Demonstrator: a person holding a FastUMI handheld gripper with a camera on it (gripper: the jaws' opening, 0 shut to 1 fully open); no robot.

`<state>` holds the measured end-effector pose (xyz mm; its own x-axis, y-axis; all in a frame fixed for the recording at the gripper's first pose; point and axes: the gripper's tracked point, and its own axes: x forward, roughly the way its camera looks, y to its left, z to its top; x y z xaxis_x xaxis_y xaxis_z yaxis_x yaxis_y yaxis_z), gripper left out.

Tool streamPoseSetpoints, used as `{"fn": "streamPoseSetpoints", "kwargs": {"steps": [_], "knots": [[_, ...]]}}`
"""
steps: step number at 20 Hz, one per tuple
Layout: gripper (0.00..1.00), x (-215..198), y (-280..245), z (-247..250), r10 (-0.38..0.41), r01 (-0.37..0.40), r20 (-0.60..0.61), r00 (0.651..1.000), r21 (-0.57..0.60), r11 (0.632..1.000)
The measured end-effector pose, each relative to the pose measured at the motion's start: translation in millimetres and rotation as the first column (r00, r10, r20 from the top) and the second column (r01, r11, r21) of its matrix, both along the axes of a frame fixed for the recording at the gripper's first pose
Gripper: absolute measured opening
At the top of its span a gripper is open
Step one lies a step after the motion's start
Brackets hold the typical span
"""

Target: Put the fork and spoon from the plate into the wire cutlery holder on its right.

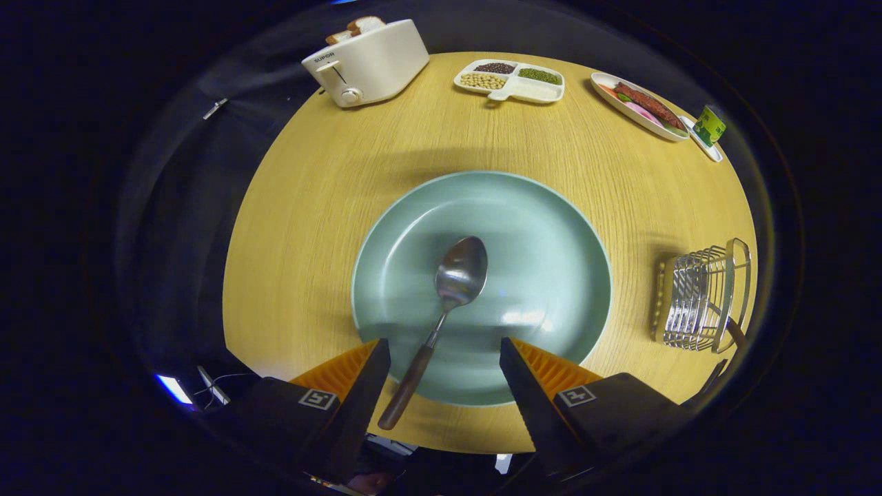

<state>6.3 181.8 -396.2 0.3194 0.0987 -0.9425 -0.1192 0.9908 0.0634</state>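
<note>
Spoon (441, 310) on plate (551, 227), handle between spread tongs (444, 351); wire cutlery holder (699, 296) right.

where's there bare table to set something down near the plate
Free: the wide wood strip between the plate and the toaster, and the table left of the plate. Narrower: the gap between plate and wire cutlery holder. Crowded: the far edge with the divided tray and food dish. The open gripper straddles the spoon handle.

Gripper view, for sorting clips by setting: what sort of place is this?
Likely a staged dining table: a toaster, a divided dish of beans and a plate holding a spoon. The tongs hang open above it.
</note>
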Motion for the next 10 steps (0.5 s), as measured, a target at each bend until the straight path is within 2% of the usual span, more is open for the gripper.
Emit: {"fn": "streamPoseSetpoints", "kwargs": {"steps": [5, 7, 9, 10], "knots": [[0.99, 0, -3, -17, -0.033, 0.033, -0.054, 0.998, -0.015, 0.999], [0.96, 6, -1, -19, -0.044, 0.043, -0.049, 0.998, -0.02, 0.999], [0.77, 2, 0, -23, -0.036, 0.034, -0.076, 0.996, -0.028, 0.999], [0.61, 0, -2, -22, -0.03, 0.027, -0.069, 0.997, -0.036, 0.999]]}}
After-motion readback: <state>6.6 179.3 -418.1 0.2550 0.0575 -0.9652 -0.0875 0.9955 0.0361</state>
